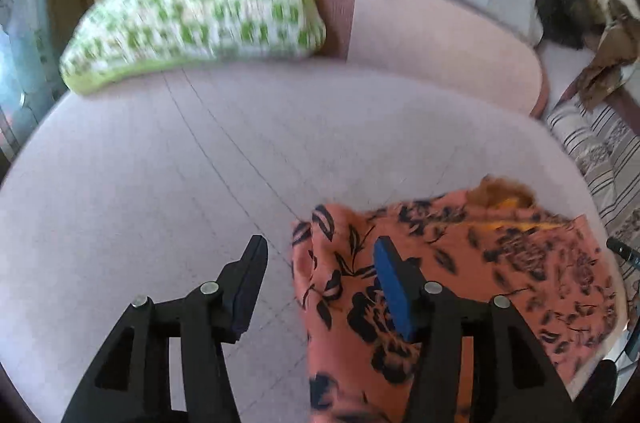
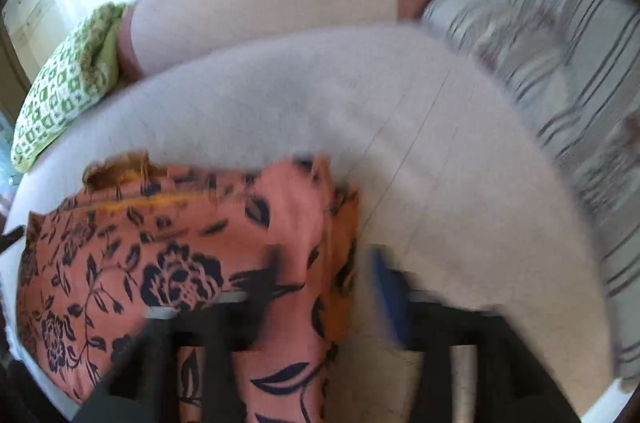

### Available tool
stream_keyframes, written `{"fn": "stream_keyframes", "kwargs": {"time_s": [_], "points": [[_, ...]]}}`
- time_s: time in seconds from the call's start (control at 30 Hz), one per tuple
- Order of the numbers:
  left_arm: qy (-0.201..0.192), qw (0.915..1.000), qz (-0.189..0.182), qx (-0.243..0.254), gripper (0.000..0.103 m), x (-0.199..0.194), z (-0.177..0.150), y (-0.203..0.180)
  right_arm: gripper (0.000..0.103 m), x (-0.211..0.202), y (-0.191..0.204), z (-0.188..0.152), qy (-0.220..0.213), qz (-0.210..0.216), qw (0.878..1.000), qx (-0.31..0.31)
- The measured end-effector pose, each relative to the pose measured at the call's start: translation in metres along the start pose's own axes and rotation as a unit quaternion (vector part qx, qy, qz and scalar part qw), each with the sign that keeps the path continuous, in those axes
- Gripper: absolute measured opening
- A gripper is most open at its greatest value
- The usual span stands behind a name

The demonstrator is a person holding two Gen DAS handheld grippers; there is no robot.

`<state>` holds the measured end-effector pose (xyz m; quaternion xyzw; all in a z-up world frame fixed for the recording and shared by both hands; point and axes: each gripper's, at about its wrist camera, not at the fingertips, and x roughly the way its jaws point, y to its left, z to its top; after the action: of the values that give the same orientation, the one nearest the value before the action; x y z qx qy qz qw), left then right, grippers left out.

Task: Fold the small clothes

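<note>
Fingers of the left gripper point(image 1: 318, 263) are seen parted, nothing pinched, the garment's left edge lying loose between them, under the blue-padded finger point(image 1: 390, 287). The coral floral garment point(image 1: 460, 279) is spread on the pale bed cover point(image 1: 160, 183), running rightward to the right gripper point(image 2: 320, 287), whose blurred fingers are likewise parted, straddling the right hem. The cloth is judged light, limp and slide-prone; its corners are best pinched through both layers.

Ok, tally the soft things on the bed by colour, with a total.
Orange floral garment: 1
Green-and-white patterned cushion: 1
Pink pillow: 1
Grey striped cushion: 1
Total: 4
</note>
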<state>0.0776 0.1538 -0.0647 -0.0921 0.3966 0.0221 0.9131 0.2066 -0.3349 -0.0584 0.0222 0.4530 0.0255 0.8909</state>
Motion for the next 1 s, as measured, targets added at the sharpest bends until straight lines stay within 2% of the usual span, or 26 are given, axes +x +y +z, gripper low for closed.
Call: {"fn": "stream_keyframes", "kwargs": {"time_s": [0.07,0.13,0.17,0.2,0.23,0.27,0.3,0.33,0.37,0.4,0.47,0.53,0.57,0.6,0.63,0.67,0.7,0.73,0.77,0.8,0.87,0.9,1.0], "points": [[-0.004,0.9997,-0.024,-0.001,0.056,-0.027,-0.008,-0.008,0.067,-0.026,0.003,0.004,-0.03,0.024,0.999,0.008],[0.002,0.9988,-0.048,0.008,0.056,-0.042,-0.021,-0.014,0.068,-0.049,0.011,0.005,-0.033,0.078,0.996,0.012],[0.007,0.9985,-0.053,0.016,0.058,-0.046,-0.034,-0.022,0.072,-0.057,0.016,0.001,-0.024,0.127,0.992,0.009],[0.021,0.9985,-0.045,0.021,0.059,-0.044,-0.045,-0.026,0.075,-0.06,0.019,-0.004,-0.011,0.166,0.986,0.012],[0.059,0.9978,-0.024,0.017,0.06,-0.03,-0.061,-0.026,0.084,-0.056,0.019,-0.012,0.005,0.195,0.981,0.019],[0.098,0.9951,-0.006,0.005,0.06,-0.013,-0.073,-0.023,0.086,-0.045,0.019,-0.023,0.032,0.212,0.976,0.029],[0.134,0.9909,0.005,-0.013,0.06,0.002,-0.087,-0.017,0.086,-0.022,0.017,-0.038,0.08,0.195,0.977,0.038],[0.112,0.9935,0.001,-0.022,0.061,-0.004,-0.093,-0.015,0.077,-0.001,0.011,-0.051,0.119,0.164,0.978,0.051],[0.095,0.9952,0.012,-0.02,0.061,-0.016,-0.092,-0.017,0.075,0.005,0.001,-0.062,0.117,0.147,0.98,0.071],[0.084,0.9962,0.018,-0.015,0.06,-0.029,-0.089,-0.02,0.075,-0.008,0.002,-0.062,0.094,0.147,0.982,0.07],[0.033,0.9993,0.007,-0.013,0.061,-0.059,-0.086,-0.023,0.075,-0.034,0.009,-0.055,0.087,0.135,0.985,0.058],[0.008,0.9997,-0.014,-0.016,0.064,-0.075,-0.086,-0.025,0.077,-0.068,0.02,-0.048,0.045,0.166,0.984,0.038],[0.004,0.9994,-0.029,-0.02,0.067,-0.079,-0.091,-0.026,0.081,-0.076,0.023,-0.047,0.037,0.178,0.983,0.029],[0.015,0.9993,-0.026,-0.023,0.068,-0.072,-0.099,-0.025,0.084,-0.08,0.026,-0.048,0.035,0.193,0.98,0.024],[0.048,0.9986,0.001,-0.022,0.069,-0.056,-0.107,-0.023,0.087,-0.078,0.027,-0.052,0.038,0.213,0.976,0.026],[0.098,0.9944,0.033,-0.024,0.069,-0.035,-0.119,-0.019,0.087,-0.069,0.025,-0.058,0.046,0.222,0.974,0.031],[0.134,0.9893,0.047,-0.032,0.069,-0.023,-0.13,-0.014,0.087,-0.048,0.021,-0.07,0.079,0.214,0.973,0.042],[0.106,0.9929,0.04,-0.037,0.07,-0.029,-0.132,-0.013,0.081,-0.02,0.01,-0.085,0.135,0.185,0.971,0.072],[0.097,0.9937,0.044,-0.034,0.069,-0.039,-0.129,-0.016,0.08,-0.017,0.006,-0.088,0.135,0.192,0.967,0.098],[0.09,0.9945,0.045,-0.029,0.069,-0.047,-0.125,-0.019,0.08,-0.029,0.001,-0.087,0.105,0.201,0.968,0.112],[0.054,0.9974,0.046,-0.01,0.069,-0.062,-0.115,-0.025,0.08,-0.049,0.005,-0.078,0.105,0.187,0.972,0.095],[0.044,0.9977,0.052,0.001,0.069,-0.064,-0.108,-0.029,0.08,-0.06,0.008,-0.07,0.09,0.179,0.977,0.078],[0.027,0.9983,0.046,0.023,0.07,-0.056,-0.084,-0.041,0.08,-0.071,0.016,-0.046,0.068,0.199,0.976,0.057]]}}
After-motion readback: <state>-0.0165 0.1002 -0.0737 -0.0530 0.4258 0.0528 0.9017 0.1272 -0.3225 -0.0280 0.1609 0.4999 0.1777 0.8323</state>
